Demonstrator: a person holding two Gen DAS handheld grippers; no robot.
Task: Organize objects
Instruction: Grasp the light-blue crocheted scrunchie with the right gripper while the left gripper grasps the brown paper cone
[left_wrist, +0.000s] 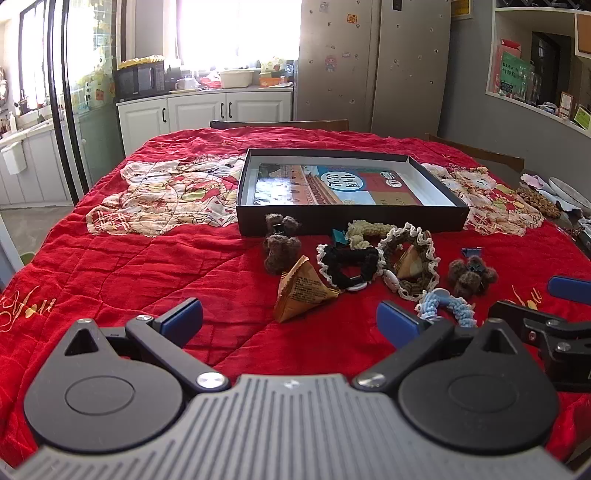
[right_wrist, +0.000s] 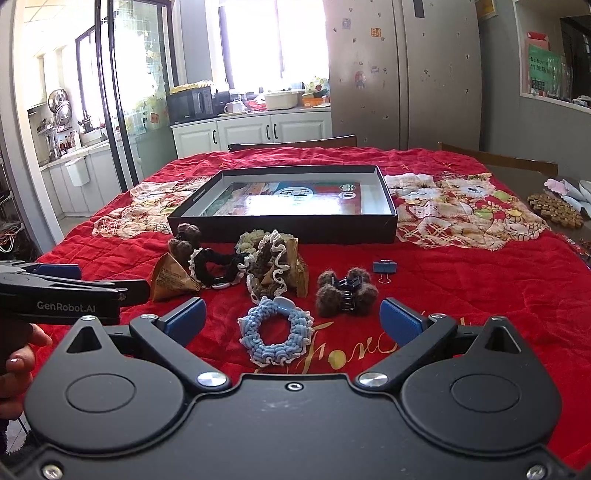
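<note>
Right wrist: blue scrunchie (right_wrist: 276, 334) lies between spread fingers (right_wrist: 184, 315).

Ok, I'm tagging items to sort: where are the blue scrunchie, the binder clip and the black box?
blue scrunchie (right_wrist: 275, 334): right wrist view, on its knitted ring.
binder clip (right_wrist: 384, 266): right wrist view, on its blue body.
black box (right_wrist: 280, 229): right wrist view, on its front wall.

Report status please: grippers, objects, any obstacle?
Left gripper and right gripper open, empty. Blue scrunchie before right fingers. Black box behind, unblocked.
</note>
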